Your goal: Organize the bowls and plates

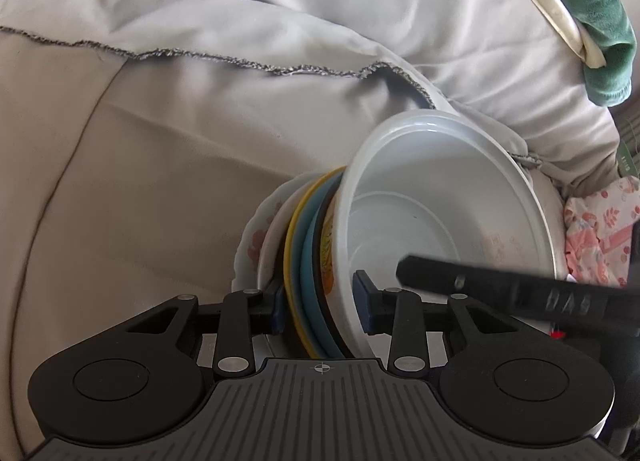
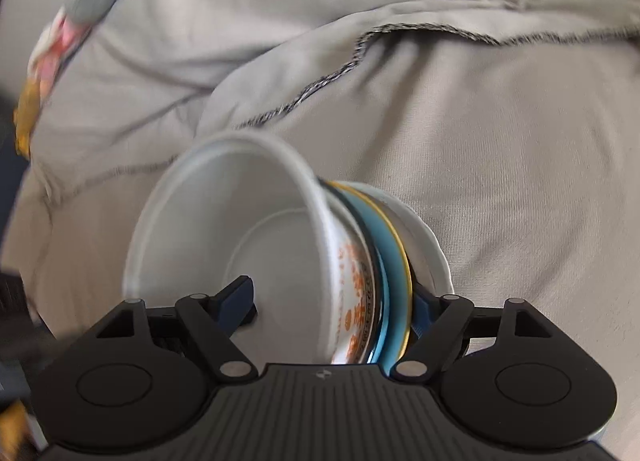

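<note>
A stack of dishes lies on a pale sheet. A white bowl (image 1: 448,197) with orange print tops it. Under the bowl sit a blue plate (image 1: 310,261), a yellow plate (image 1: 291,245) and white floral plates (image 1: 256,237). My left gripper (image 1: 322,303) is shut on the stack, one pad against the bowl's inner wall and the other against the yellow plate's rim. My right gripper (image 2: 332,305) straddles the same bowl (image 2: 224,221) and blue plate (image 2: 380,237). Its left pad stands clear inside the bowl, so it is open. One of its fingers (image 1: 500,297) shows in the left wrist view.
A rumpled grey blanket (image 1: 280,13) with a dark stitched hem (image 1: 224,58) lies behind the stack. A green towel (image 1: 596,13) hangs at the upper right. Pink patterned cloth (image 1: 600,237) sits right of the bowl. Beige sheet (image 1: 120,189) spreads to the left.
</note>
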A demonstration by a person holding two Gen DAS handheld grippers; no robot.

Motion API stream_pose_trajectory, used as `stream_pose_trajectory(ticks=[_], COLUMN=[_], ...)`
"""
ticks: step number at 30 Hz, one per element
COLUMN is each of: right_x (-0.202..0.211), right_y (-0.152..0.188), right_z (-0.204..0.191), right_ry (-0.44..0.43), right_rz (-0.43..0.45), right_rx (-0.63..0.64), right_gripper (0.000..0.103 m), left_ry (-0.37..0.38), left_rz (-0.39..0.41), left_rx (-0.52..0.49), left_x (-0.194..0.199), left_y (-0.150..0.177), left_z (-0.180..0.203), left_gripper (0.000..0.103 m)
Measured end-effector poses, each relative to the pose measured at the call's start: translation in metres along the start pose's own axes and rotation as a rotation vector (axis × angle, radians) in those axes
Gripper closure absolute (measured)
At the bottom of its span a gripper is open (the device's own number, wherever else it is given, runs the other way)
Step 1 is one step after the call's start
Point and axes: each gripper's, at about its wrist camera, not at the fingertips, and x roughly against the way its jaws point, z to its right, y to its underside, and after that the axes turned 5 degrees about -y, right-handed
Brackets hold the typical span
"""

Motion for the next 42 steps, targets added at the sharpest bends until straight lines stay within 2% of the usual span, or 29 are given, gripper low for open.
stream_pose_trajectory(ticks=[2,4,5,11,13,16,17,18,20,21,22,24,26,30,35,38,39,42], right_x=[0.002,0.006,0.008,0.02,0.026,0.034,0.038,0.044,0.06,0.067,0.072,0.073,0.066,0.049,0.047,0.042,0.04,0.036], right_y=[0.005,0.008,0.009,0.01,0.007,0.006,0.008,0.009,0.009,0.008,0.007,0.007,0.009,0.019,0.031,0.033,0.034,0.039], right_z=[-0.002,0.0,0.001,0.002,0.004,0.013,0.012,0.008,-0.009,-0.016,-0.023,-0.029,-0.029,-0.024,-0.021,-0.022,-0.026,-0.038], right_ry=[0.016,0.025,0.028,0.025,0.017,-0.011,-0.002,0.021,0.082,0.119,0.163,0.241,0.27,0.23,0.043,0.039,0.026,0.068], right_rz=[0.006,0.019,0.026,0.008,0.002,0.012,0.024,0.056,0.138,0.184,0.228,0.273,0.266,0.198,0.163,0.165,0.159,0.171], right_rx=[0.008,-0.007,-0.009,-0.01,-0.015,-0.048,-0.038,-0.007,0.105,0.164,0.214,0.256,0.27,0.244,0.242,0.212,0.224,0.286], right_gripper=[0.029,0.038,0.039,0.041,0.041,0.041,0.04,0.039,0.03,0.02,0.016,0.016,0.016,0.016,0.016,0.021,0.023,0.023], left_ry=[0.002,0.001,-0.001,-0.005,0.017,0.045,0.045,0.055,0.128,0.155,0.161,0.12,0.079,0.089,0.13,0.143,0.164,0.186], left_rz=[0.003,0.002,0.002,0.004,0.006,0.053,0.097,0.151,0.251,0.291,0.315,0.305,0.268,0.231,0.193,0.204,0.209,0.237], left_rx=[0.001,-0.002,-0.004,-0.01,0.008,0.035,0.04,0.045,0.055,0.055,0.052,0.055,0.07,0.087,0.086,0.081,0.084,0.075], left_x=[0.0,0.0,0.0,0.0,0.001,0.012,0.019,0.029,0.049,0.056,0.06,0.056,0.048,0.044,0.038,0.04,0.041,0.045], left_y=[0.0,0.0,0.0,0.002,0.001,-0.002,-0.003,-0.003,-0.003,-0.002,-0.001,-0.002,-0.004,-0.006,-0.004,-0.002,-0.002,-0.002], left_z=[0.0,0.0,0.001,0.002,-0.001,-0.007,-0.009,-0.01,-0.014,-0.015,-0.015,-0.014,-0.015,-0.02,-0.018,-0.017,-0.016,-0.014], left_gripper=[0.067,0.067,0.067,0.067,0.067,0.067,0.068,0.075,0.076,0.076,0.076,0.076,0.076,0.076,0.076,0.076,0.076,0.076])
